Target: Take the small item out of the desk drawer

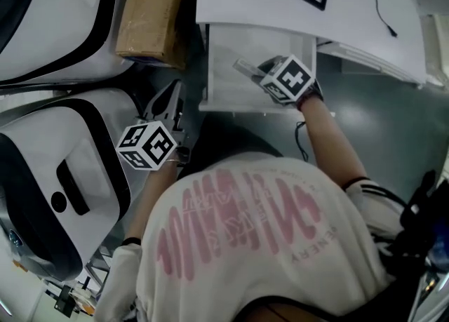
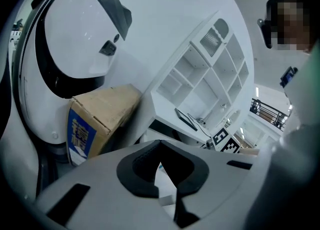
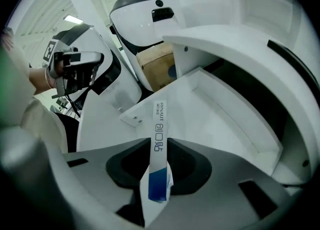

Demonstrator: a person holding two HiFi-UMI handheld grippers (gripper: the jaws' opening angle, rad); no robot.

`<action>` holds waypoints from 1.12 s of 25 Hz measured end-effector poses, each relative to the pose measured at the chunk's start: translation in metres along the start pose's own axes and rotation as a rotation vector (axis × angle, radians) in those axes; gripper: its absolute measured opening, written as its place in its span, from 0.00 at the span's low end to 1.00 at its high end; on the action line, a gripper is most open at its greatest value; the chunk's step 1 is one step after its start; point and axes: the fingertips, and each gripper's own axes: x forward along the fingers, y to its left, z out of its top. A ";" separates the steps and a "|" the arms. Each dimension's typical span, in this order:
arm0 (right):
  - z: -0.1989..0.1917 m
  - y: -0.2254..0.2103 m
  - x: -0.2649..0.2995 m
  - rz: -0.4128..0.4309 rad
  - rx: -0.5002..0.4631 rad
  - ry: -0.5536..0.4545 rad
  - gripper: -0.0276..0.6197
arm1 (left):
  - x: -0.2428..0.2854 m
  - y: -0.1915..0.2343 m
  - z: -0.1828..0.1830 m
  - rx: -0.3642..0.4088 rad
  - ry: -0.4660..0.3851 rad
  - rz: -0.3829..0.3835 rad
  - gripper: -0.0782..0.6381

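Clamping the slim packet by its blue end, the right gripper holds it over the open drawer, white end pointing to twelve o'clock. It looks light and thin-walled (cardboard, probably), so it should crush or pivot easily; a hold nearer its middle, across the flat faces, seems safer. Its print reads "HYNAUT" above "创口贴". The left gripper, off at nine o'clock in the head view, has its jaws together on nothing.

right gripper: holds packet over open drawer | left gripper: beside drawer, near cardboard box
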 end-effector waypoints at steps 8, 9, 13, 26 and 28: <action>0.008 0.004 -0.073 -0.115 0.013 -0.132 0.21 | -0.010 -0.063 0.017 0.077 -0.025 -0.097 0.15; 0.012 0.001 -0.083 -0.140 0.014 -0.162 0.21 | -0.009 -0.069 0.024 0.094 -0.040 -0.105 0.15; 0.013 0.008 -0.120 -0.196 0.033 -0.253 0.21 | -0.018 -0.095 0.036 0.138 -0.071 -0.114 0.15; 0.004 0.051 -0.253 -0.385 0.140 -0.721 0.20 | -0.063 -0.192 0.051 0.254 -0.173 -0.213 0.15; -0.007 0.063 -0.267 -0.400 0.160 -0.781 0.20 | -0.075 -0.204 0.046 0.264 -0.184 -0.230 0.15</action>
